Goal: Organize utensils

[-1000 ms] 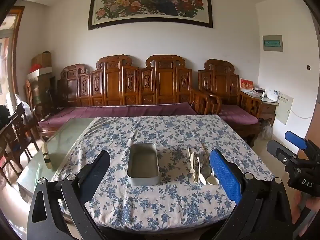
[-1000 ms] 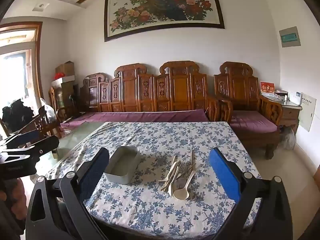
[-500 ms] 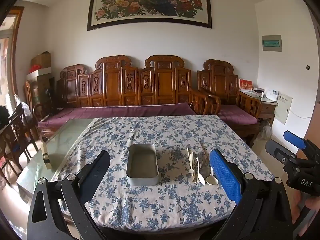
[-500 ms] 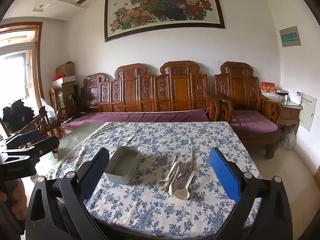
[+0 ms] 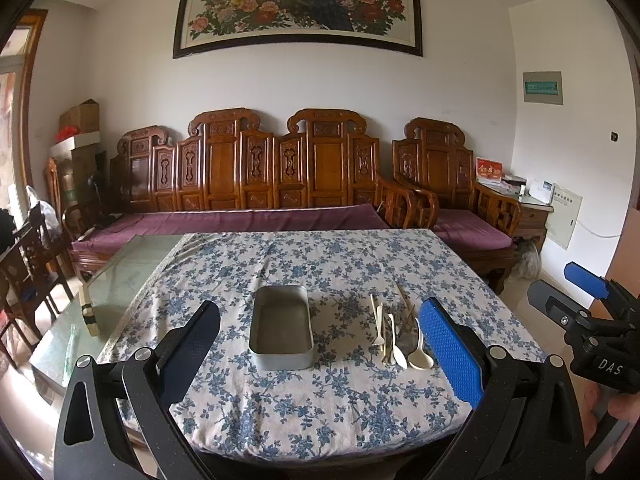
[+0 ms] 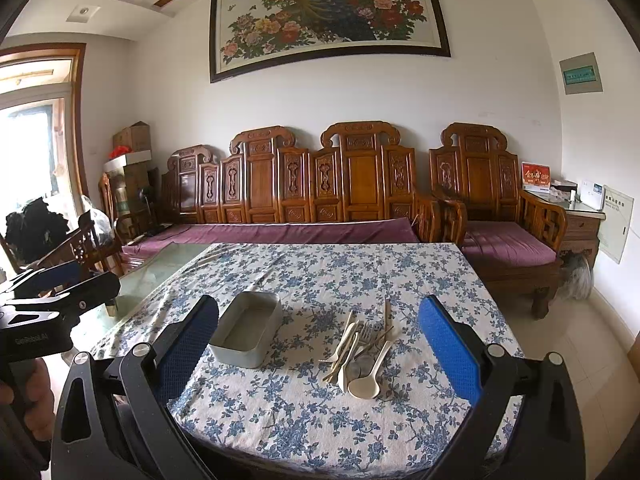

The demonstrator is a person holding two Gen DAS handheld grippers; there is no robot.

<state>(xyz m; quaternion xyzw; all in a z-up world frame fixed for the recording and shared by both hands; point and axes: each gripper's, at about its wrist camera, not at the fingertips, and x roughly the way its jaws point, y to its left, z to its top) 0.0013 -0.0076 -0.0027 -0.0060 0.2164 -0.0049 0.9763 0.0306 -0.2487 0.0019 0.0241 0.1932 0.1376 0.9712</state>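
Note:
An empty grey metal tray (image 5: 281, 333) sits on the blue floral tablecloth (image 5: 320, 264); it also shows in the right wrist view (image 6: 247, 334). To its right lies a pile of cream utensils (image 5: 396, 330), with a spoon, a fork and chopsticks, also in the right wrist view (image 6: 360, 354). My left gripper (image 5: 320, 344) is open and empty, held back from the table's near edge, facing the tray. My right gripper (image 6: 320, 344) is open and empty, facing the pile. Each gripper shows in the other's view, the right one (image 5: 588, 308) and the left one (image 6: 52, 292).
The table (image 6: 320, 412) has a bare glass part on the left (image 5: 120, 280) with a small object (image 5: 86, 312) on it. A carved wooden sofa (image 5: 256, 184) stands behind, an armchair (image 6: 492, 216) at the right and dark chairs (image 5: 24, 256) at the left.
Almost nothing: both grippers stay open and hover before the table with only a slight drift. The tray and utensils have not moved.

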